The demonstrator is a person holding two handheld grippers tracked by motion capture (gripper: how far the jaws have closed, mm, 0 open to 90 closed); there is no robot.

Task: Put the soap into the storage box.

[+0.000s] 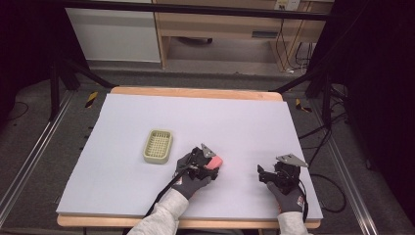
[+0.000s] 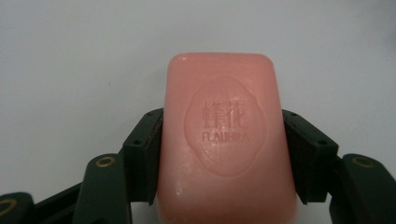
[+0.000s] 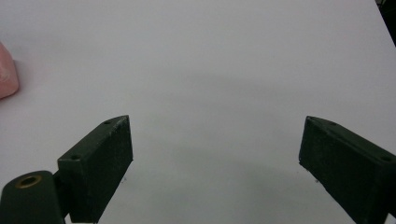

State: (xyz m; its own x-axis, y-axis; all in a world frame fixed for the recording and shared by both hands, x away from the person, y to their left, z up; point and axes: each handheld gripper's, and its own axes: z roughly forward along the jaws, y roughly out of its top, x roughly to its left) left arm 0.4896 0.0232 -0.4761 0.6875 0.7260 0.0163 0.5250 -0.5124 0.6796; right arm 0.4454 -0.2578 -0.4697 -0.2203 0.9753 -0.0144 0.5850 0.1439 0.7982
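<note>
A pink bar of soap with a stamped oval emblem lies on the pale table sheet, and my left gripper is shut on it, one black pad pressed against each long side. From above, the soap shows just past the left gripper, right of a pale green soap dish with a slotted floor. My right gripper rests near the front right of the table. In its own view the right gripper stands open over bare sheet, and an edge of the soap shows at far left.
The white sheet covers a wooden table whose front edge runs close under both forearms. Dark stand legs and cables flank the table at left and right, and a wooden cabinet stands beyond the far edge.
</note>
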